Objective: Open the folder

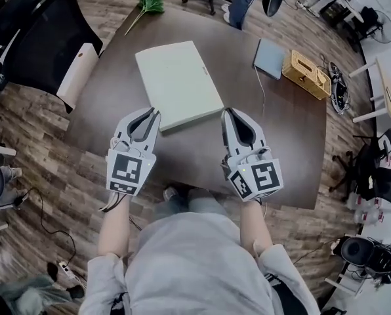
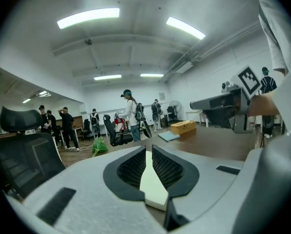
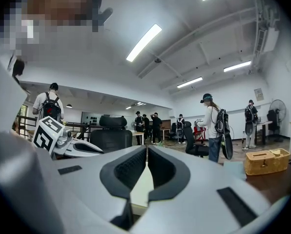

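A grey shirt [image 1: 195, 261] fills the bottom of the frame. Just above it, the left gripper [image 1: 153, 114] and right gripper [image 1: 228, 112] have their jaws pressed together and empty. Their tips sit near the closed pale folder [image 1: 179, 81], which lies flat at the centre of the table [image 1: 281, 130].

Dark brown desk [image 1: 117, 90], not much on it. Yellow woven box [image 1: 306, 74] with a slot in its lid at the far right edge, grey-blue pad [image 1: 269, 58] just beside it toward the middle. Thin cable [image 1: 264, 104] runs from the pad toward the near edge. Green leafy bunch [image 1: 149, 4] at the far left corner. Black office chair [image 1: 44, 41] off the left edge, pale panel [image 1: 77, 74] against it. Several people standing [image 2: 131, 113] at the back of the room.
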Motion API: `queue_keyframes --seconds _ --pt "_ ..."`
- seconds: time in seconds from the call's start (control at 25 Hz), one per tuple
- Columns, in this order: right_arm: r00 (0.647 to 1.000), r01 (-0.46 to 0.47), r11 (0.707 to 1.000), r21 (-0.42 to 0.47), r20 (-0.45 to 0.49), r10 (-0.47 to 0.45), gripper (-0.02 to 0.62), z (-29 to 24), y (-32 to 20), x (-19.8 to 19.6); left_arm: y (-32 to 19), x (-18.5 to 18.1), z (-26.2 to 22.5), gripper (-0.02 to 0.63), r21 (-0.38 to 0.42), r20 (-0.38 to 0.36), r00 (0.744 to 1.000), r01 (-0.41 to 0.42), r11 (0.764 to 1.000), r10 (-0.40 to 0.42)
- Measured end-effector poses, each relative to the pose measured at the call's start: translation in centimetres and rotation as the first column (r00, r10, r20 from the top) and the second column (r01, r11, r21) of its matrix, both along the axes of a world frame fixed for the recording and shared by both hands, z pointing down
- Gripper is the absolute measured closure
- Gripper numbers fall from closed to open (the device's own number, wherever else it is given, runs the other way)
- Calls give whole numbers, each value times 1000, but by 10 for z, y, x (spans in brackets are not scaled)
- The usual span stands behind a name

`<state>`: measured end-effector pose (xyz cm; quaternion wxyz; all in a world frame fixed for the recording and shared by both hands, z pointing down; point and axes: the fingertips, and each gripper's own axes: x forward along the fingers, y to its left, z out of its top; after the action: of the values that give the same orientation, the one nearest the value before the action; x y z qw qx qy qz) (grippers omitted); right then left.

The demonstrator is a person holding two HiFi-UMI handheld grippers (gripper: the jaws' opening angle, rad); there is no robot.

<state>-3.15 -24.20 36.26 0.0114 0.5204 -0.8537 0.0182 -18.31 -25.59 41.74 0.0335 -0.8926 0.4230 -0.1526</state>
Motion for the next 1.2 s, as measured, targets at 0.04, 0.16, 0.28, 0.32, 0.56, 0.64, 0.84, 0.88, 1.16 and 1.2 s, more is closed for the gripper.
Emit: queue_keyframes --seconds 0.04,0.16,0.28,0.32,0.56,0.64,0.84,0.88,1.16,1.2 --pt "1000 -3 1000 -6 -3 3 580 2 0 1 -2 5 10 592 -16 29 999 -17 1000 17" --pt "1000 -10 1000 -24 -10 10 580 9 1 7 -5 23 45 529 -74 123 989 -69 995 77" --pt "1000 -14 999 -39 -15 13 580 15 1 12 -6 40 75 503 -105 248 959 -113 988 136" --pt "1000 -14 999 -43 -17 13 580 16 1 13 -7 45 83 497 -110 289 945 -125 986 152" --pt "1000 -10 998 -63 -16 9 580 26 -7 20 -12 67 118 491 -124 458 866 -162 979 202" --pt "1000 -6 998 -67 -13 5 580 27 -10 23 -14 73 127 491 -129 504 838 -166 978 209" --pt "1000 4 997 -80 -7 -5 580 30 -18 34 -18 83 146 491 -152 583 782 -162 975 221" --pt "1000 5 997 -83 -2 -5 580 31 -20 35 -20 84 149 491 -156 596 771 -160 975 222" --pt "1000 13 995 -101 13 -12 580 38 -33 45 -30 88 166 491 -161 665 717 -137 977 210" --pt "1000 14 995 -102 14 -12 580 38 -35 46 -32 88 167 491 -162 666 716 -134 978 209"
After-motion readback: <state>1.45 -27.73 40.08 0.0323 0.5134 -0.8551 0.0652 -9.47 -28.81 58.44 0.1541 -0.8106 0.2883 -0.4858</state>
